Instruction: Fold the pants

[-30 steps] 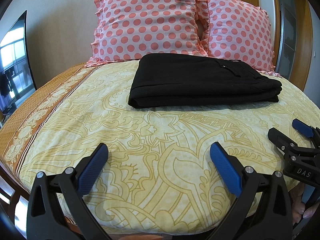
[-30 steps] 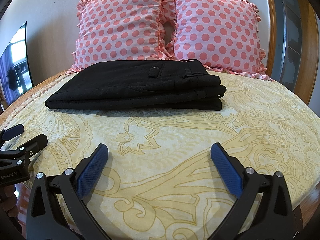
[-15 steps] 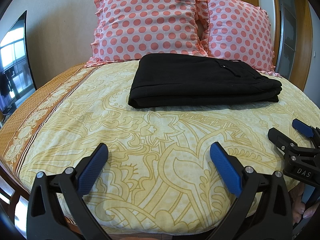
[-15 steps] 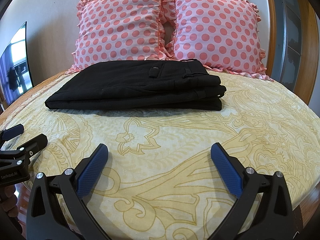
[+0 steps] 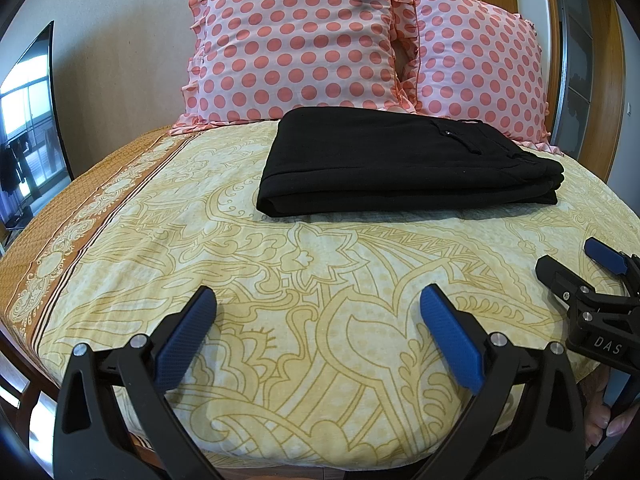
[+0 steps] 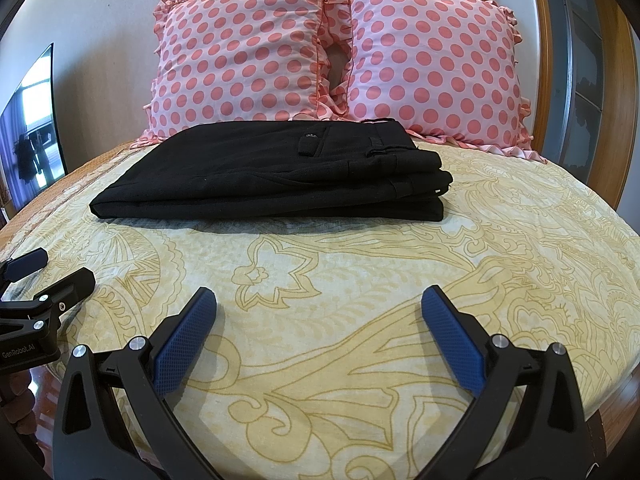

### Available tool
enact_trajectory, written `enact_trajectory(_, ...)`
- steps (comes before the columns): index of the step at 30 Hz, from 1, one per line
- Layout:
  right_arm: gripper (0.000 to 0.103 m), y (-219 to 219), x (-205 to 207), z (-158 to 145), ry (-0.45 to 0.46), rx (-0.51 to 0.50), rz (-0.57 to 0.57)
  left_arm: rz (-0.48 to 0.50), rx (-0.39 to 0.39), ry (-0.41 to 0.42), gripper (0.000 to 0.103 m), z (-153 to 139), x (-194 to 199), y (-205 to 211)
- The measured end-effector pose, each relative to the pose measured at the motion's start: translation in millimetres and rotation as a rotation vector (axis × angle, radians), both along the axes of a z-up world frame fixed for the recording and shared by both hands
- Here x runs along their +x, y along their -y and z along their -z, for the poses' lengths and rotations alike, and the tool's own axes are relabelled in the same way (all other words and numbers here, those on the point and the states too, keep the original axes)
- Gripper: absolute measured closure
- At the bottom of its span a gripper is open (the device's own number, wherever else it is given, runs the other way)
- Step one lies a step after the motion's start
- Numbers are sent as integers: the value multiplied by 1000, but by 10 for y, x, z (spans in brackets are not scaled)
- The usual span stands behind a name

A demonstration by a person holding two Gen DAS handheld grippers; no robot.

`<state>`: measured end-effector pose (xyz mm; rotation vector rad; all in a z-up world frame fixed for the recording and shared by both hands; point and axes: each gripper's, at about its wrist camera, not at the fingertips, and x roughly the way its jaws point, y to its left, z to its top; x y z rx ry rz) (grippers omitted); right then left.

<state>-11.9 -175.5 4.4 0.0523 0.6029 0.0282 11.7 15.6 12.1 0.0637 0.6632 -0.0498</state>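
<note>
Black pants (image 5: 400,164) lie folded in a flat rectangular stack on the yellow patterned bed, just in front of the pillows; they also show in the right wrist view (image 6: 276,172), waistband to the right. My left gripper (image 5: 316,304) is open and empty, low over the near part of the bed, well short of the pants. My right gripper (image 6: 318,304) is open and empty, at the same near edge. Each gripper shows at the side of the other's view: the right one (image 5: 568,264) and the left one (image 6: 52,268).
Two pink polka-dot pillows (image 5: 296,44) (image 6: 432,64) lean against the wall behind the pants. The bed's orange border (image 5: 80,208) runs down the left. A dark screen (image 5: 28,128) stands at the left; a wooden door frame (image 6: 612,80) at the right.
</note>
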Motion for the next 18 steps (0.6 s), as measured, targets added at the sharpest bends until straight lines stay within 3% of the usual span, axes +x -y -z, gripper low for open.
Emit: enact_trajectory(18, 1, -2, 0, 2, 0, 0, 1, -1, 0, 1, 2, 1, 4, 3)
